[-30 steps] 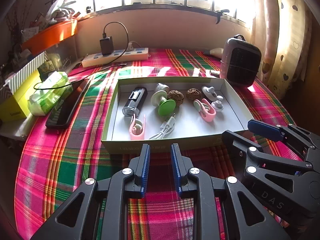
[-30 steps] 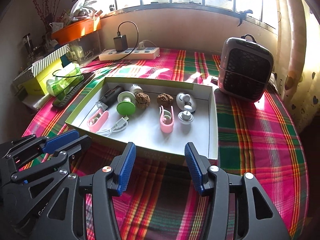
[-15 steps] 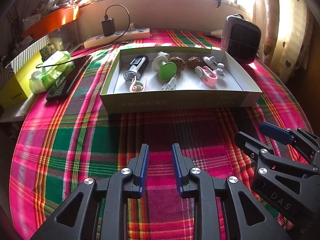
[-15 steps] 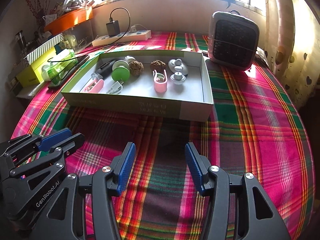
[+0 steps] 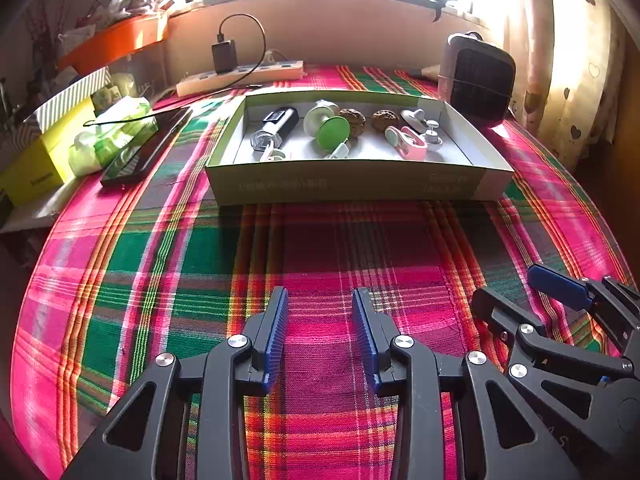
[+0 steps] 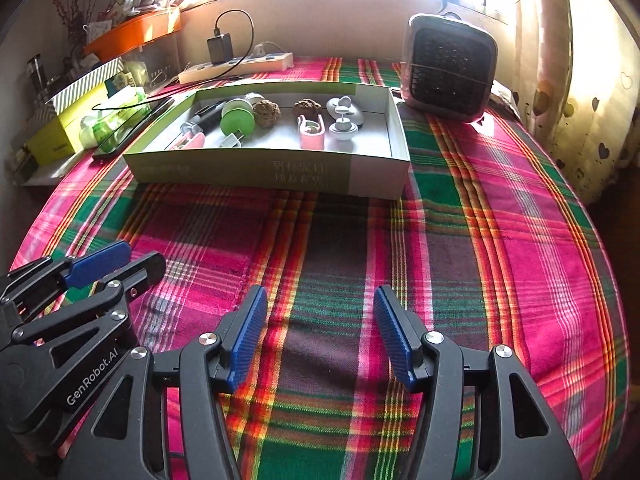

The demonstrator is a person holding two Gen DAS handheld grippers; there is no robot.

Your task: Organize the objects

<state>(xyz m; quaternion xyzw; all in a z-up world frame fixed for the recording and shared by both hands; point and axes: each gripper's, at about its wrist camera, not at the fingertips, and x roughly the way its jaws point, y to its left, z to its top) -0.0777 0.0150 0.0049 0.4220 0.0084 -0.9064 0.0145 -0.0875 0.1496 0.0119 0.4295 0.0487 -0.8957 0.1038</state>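
A shallow green-and-white box (image 5: 352, 184) (image 6: 240, 168) stands on the plaid tablecloth in the middle distance. Inside it lie a black-and-silver device (image 5: 276, 126), a green-headed plug (image 5: 332, 132) (image 6: 237, 120), two brown walnuts (image 5: 353, 118) (image 6: 267, 112), a pink clip (image 5: 412, 144) (image 6: 311, 134), white knobs (image 5: 430, 132) (image 6: 343, 126) and another pink clip (image 6: 192, 143). My left gripper (image 5: 320, 320) is open and empty, low over the cloth well in front of the box. My right gripper (image 6: 320, 320) is open wider and empty, beside the left.
A grey fan heater (image 6: 448, 68) stands at the back right. A power strip with a charger (image 5: 240, 74) lies by the wall. A dark phone (image 5: 140, 152), a green packet (image 5: 108, 136) and yellow boxes (image 5: 36, 172) sit left. The tablecloth (image 6: 500, 240) drops off at the edges.
Both grippers have pulled back from the box, which now sits farther away. The left jaws have opened wider. The right jaws stay open.
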